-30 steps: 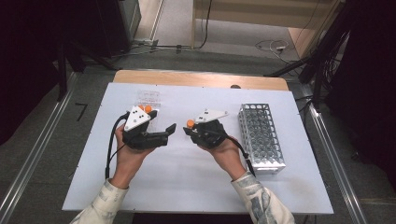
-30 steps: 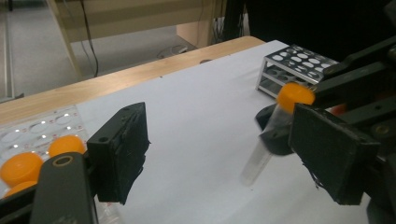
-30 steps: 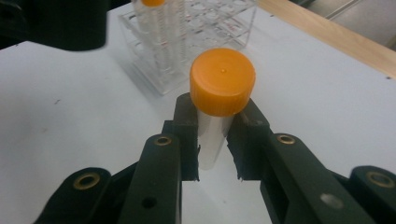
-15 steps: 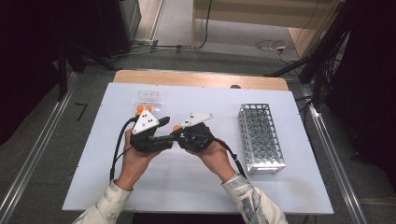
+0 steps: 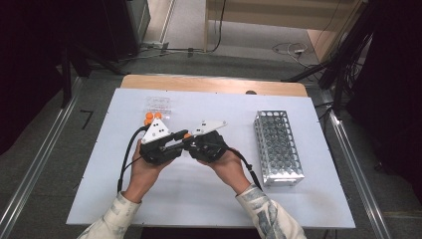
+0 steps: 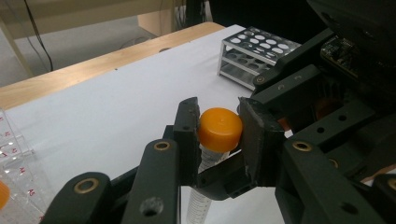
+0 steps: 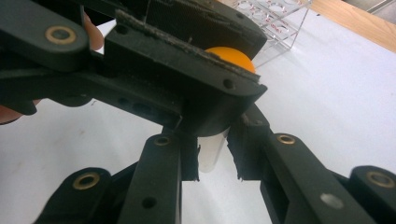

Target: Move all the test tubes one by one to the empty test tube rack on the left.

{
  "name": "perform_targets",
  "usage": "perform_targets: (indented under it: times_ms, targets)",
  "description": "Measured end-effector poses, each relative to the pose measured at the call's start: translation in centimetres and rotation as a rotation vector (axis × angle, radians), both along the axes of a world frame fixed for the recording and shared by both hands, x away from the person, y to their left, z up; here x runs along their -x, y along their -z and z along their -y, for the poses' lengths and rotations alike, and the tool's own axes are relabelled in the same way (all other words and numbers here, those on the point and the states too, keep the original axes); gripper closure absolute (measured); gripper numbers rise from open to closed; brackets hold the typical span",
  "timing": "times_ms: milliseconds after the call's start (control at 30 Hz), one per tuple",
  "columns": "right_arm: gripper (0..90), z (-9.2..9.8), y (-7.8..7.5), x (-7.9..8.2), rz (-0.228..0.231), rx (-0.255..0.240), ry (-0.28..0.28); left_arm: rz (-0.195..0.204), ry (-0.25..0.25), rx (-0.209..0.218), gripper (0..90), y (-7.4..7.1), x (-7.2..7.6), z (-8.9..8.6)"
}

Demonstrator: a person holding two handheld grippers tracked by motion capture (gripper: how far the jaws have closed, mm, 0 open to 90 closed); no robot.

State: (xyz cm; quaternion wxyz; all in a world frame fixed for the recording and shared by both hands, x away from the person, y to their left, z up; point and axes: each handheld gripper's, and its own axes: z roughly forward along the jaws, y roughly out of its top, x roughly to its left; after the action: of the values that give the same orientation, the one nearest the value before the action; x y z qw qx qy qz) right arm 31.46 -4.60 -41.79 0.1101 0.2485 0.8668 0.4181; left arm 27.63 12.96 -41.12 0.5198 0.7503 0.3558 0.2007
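L tool (image 6: 219, 135) just closing, pads on orange cap (image 6: 219, 129); R tool (image 7: 212, 156) clamped on tube body (image 7: 211, 151).

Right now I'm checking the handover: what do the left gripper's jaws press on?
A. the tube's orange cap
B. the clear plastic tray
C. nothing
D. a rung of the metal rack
A: in the left gripper view the two black jaws of the left gripper clamp the orange cap from both sides, having just been closing on it.

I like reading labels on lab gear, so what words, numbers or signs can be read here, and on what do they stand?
Clear plastic rack: small red codes, each looking like "A" plus a digit, too blurred to read surely.
Clear tube with an orange cap: fine graduation lines, no legible numbers.
Silver metal rack: no writing visible.
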Motion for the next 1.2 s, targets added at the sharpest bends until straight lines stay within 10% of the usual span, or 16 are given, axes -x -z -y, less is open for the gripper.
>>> perform_targets:
  times_ms: [333,700,1200]
  targets:
    - [69.3,0.1,-0.1,0.1,0.006,-0.002,-0.005,0.012,-0.013,0.005,70.0,-0.2,0.1,-0.1]
    - [28.4,1.9,0.3,-0.4,-0.044,0.005,0.037,0.022,-0.064,0.048,70.0,-1.6,0.2,-2.4]
    - [23.9,6.0,0.7,-0.1,-0.045,-0.028,0.095,-0.010,-0.151,0.079,70.0,-4.2,0.4,-8.4]
